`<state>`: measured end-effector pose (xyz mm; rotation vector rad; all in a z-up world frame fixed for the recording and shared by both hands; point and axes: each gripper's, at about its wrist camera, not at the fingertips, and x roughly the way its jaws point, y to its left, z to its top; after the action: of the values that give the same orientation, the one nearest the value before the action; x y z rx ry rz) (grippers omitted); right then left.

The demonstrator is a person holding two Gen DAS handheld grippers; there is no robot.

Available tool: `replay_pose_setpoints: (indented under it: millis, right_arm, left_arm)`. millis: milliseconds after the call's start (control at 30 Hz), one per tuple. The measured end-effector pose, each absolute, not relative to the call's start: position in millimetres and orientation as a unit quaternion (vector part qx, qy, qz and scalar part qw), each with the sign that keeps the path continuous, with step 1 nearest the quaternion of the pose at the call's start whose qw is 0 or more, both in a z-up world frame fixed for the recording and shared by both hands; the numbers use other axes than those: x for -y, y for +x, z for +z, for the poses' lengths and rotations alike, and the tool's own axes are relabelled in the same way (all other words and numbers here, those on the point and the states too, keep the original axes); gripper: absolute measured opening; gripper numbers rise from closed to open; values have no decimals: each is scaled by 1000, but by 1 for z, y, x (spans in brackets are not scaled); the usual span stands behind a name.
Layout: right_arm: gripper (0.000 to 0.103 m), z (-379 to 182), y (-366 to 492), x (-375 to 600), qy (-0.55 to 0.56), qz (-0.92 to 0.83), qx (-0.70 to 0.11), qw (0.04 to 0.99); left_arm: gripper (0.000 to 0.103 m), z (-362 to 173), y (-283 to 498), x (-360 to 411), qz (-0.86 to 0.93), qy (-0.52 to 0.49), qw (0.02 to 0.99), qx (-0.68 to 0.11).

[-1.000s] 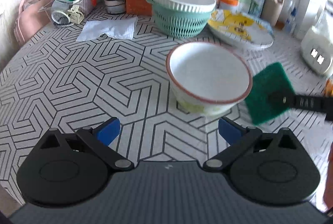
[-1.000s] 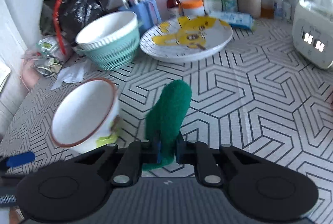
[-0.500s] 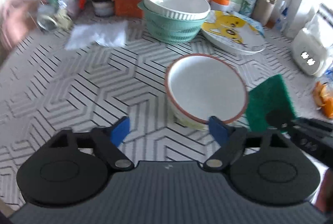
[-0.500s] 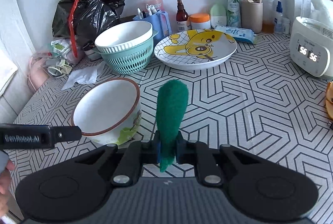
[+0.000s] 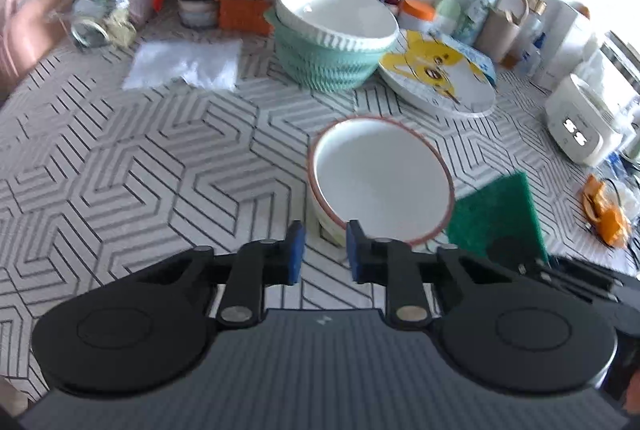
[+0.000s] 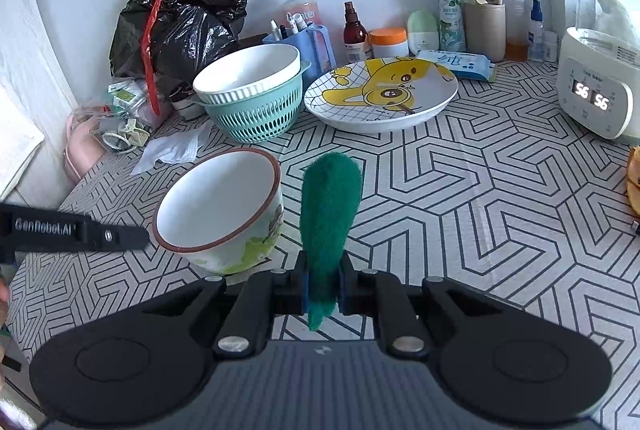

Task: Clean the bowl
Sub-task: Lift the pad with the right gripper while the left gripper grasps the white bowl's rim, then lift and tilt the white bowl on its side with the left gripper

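Note:
A white bowl with a red-brown rim [image 5: 380, 182] stands on the patterned table; it also shows in the right wrist view [image 6: 220, 206]. My left gripper [image 5: 322, 254] has closed around the bowl's near rim, its blue pads [image 5: 295, 254] on either side of the wall. My right gripper [image 6: 323, 290] is shut on a green scouring pad [image 6: 328, 214], held upright just right of the bowl. The pad also shows in the left wrist view [image 5: 496, 218], beside the bowl's right side.
Behind the bowl stand a white bowl in a teal basket [image 6: 252, 98] and a cartoon plate [image 6: 380, 98]. A white appliance [image 6: 596, 98] sits at the right. Bottles [image 6: 448, 10], a black bag [image 6: 188, 2] and a plastic sheet [image 5: 184, 64] line the back.
My left gripper's jaws have gone from wide open to narrow over the bowl's near rim. The right gripper with the pad has stayed beside the bowl.

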<state>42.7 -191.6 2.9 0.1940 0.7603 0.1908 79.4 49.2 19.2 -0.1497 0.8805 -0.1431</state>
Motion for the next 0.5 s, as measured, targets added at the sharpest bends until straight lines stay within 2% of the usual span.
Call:
replay_pose_setpoints:
  millis: [33, 67, 100, 433, 500]
  right_arm:
    - [13, 3, 41, 192, 97, 93, -369, 920]
    - [13, 2, 40, 192, 97, 93, -369, 920]
    - [13, 2, 39, 192, 97, 93, -369, 920]
    - [14, 5, 27, 185, 89, 99, -361, 923]
    - [14, 6, 26, 185, 90, 96, -357, 925]
  left_arm:
    - [15, 19, 81, -48, -56, -73, 907, -411]
    - [6, 19, 81, -48, -49, -75, 911, -402]
    - [4, 17, 83, -47, -44, -73, 913, -398]
    - [5, 9, 101, -47, -55, -92, 909, -403]
    - [7, 9, 101, -49, -60, -98, 905, -409]
